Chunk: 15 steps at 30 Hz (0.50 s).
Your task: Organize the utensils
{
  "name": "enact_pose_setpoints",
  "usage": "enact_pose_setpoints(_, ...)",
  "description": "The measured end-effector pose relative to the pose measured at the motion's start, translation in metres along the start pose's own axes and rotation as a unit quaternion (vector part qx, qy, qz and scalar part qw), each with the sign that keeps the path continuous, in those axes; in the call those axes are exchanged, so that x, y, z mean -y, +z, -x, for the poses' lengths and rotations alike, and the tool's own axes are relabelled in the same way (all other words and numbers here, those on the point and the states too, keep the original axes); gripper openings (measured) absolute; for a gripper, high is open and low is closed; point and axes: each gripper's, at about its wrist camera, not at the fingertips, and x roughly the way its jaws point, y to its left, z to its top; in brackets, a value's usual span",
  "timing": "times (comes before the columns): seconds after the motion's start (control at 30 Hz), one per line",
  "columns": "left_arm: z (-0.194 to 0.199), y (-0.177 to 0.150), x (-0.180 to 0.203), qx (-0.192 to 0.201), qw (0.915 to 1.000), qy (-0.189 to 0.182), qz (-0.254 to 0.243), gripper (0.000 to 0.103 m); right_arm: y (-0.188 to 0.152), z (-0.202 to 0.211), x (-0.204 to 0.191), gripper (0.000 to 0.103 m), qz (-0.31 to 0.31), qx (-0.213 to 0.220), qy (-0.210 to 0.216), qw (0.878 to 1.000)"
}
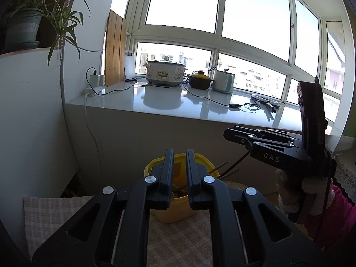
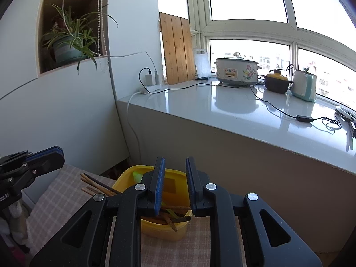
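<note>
The yellow plastic tub (image 2: 165,224) stands on a checked beige tablecloth (image 2: 66,191), near the table's far edge and just short of the grey counter front (image 2: 255,166), with brown wooden chopsticks (image 2: 98,185) leaning out over its left rim. The left gripper (image 1: 179,166) hangs above the tub, jaws narrowly parted with nothing between them. The right gripper (image 2: 175,173) is also slightly open and empty over the tub, with bare cloth on either side.
</note>
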Motion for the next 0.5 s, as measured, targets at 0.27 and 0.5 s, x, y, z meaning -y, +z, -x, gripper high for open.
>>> enact_pose_setpoints(0.27, 0.024, -0.021, -0.004, 0.006, 0.9995, 0.029, -0.005, 0.033, -0.01, 0.026, -0.011, 0.024, 0.01, 0.025, -0.01, 1.0)
enact_pose_setpoints(0.5, 0.044, -0.049, -0.008, 0.012, 0.9979, 0.059, 0.022, 0.085, -0.036, 0.049, -0.016, 0.053, 0.0, 0.045, -0.037, 0.998)
